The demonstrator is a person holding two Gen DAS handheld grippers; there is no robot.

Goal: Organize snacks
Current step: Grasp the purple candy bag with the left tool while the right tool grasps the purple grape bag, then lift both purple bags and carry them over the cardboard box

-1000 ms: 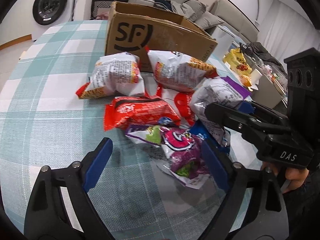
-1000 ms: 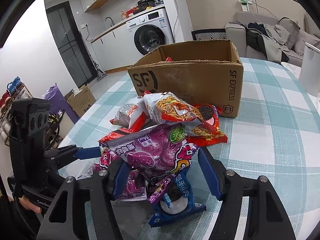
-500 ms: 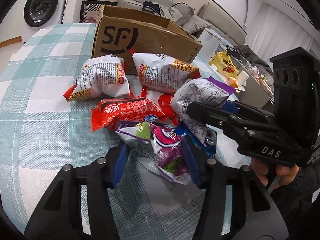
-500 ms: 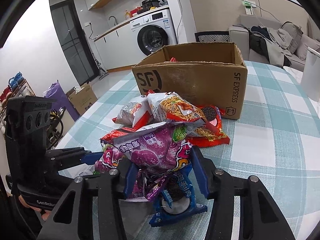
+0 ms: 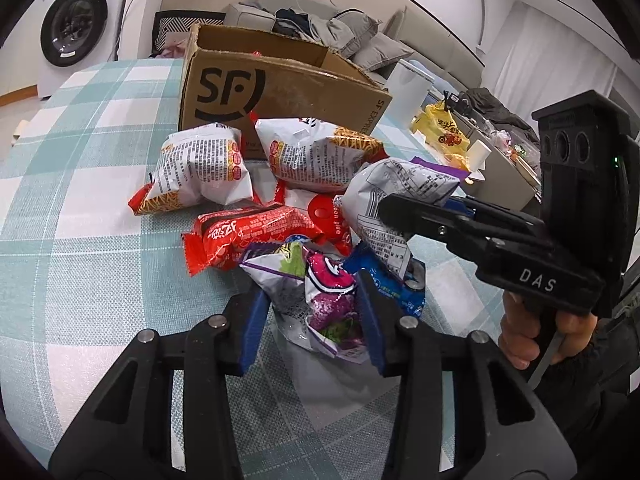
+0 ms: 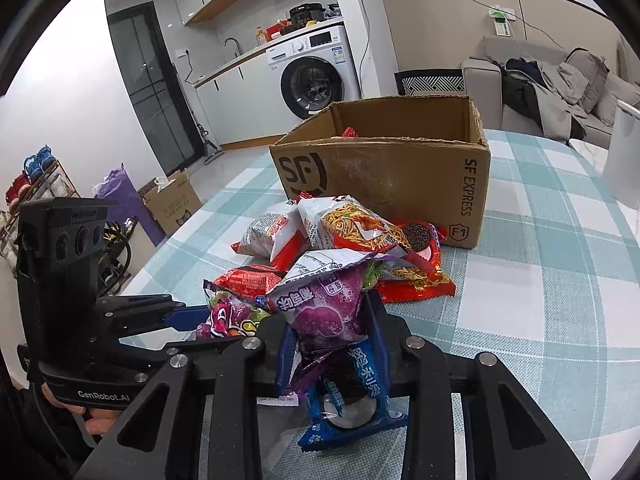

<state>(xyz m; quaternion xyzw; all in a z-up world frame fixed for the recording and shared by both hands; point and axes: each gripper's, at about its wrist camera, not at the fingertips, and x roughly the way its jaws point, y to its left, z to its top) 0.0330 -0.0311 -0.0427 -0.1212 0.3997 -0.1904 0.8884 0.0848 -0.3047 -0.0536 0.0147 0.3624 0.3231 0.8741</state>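
While both claws pinch, left claw (image 5: 312, 312) grips magenta packet (image 5: 328, 292), right claw (image 6: 332, 340) seemingly purple bag (image 6: 324, 308).

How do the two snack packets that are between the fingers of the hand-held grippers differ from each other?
The purple packet in the right hand-held gripper is large and puffed, with a purple front and a white printed back. The pink-and-purple packet in the left hand-held gripper is smaller, crumpled, with cartoon lettering and green patches. Both are foil bags pinched by blue pads, at the near edge of the pile on the checked tablecloth.
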